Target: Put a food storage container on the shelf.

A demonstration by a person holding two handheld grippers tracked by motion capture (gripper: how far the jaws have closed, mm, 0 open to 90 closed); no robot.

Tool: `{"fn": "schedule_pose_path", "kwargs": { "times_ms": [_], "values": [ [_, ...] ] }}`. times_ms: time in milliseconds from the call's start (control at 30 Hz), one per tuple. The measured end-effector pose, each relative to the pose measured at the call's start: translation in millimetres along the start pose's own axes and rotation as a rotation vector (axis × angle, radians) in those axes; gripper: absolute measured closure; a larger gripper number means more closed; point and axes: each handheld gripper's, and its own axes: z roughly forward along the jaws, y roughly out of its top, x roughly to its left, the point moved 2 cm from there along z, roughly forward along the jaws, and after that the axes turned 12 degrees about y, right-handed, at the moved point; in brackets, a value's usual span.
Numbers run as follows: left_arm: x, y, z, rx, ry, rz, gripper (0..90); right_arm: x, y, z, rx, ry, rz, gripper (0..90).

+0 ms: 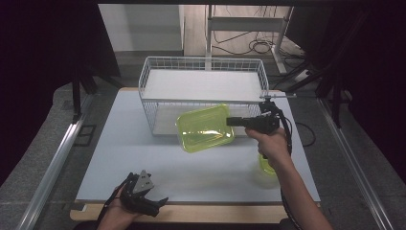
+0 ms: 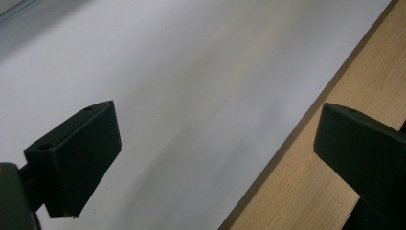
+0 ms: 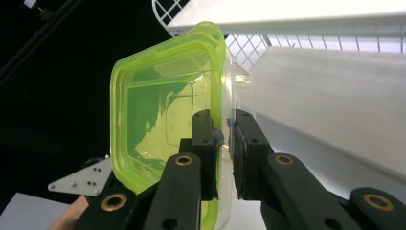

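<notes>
Dark room on my feed, cables on the floor behind a white table (image 1: 143, 158) with a wooden front edge. Biggest item on it is the white wire basket (image 1: 201, 79) at the far side, with a flat white panel inside it.

Next down — the yellow-green container (image 1: 205, 128), lidded, held up off the table in front of the basket's near wall, tilted. From the right gripper view I see it edge-on (image 3: 163, 120), clear body under the green lid.

Right gripper (image 1: 234, 121) points left, level, jaws nearly together and clamped on the container's rim; the pads sit either side of the lid edge (image 3: 224, 143).

Second, smaller yellow-green piece (image 1: 266, 166) sits on the table, partly hidden by the right forearm — can't tell what it is.

Left gripper (image 1: 155, 203) rests at the near-left table edge, jaws wide apart (image 2: 215, 143), nothing between them.
</notes>
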Motion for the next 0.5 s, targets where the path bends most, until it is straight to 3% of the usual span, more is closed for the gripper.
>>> {"fn": "schedule_pose_path", "kwargs": {
  "times_ms": [500],
  "values": [
    [0.5,-0.5,0.1,-0.003,0.003,0.001,2.2,5.1,36.9,-5.2,-0.057,-0.019,-0.006,81.0]
  ]
}}
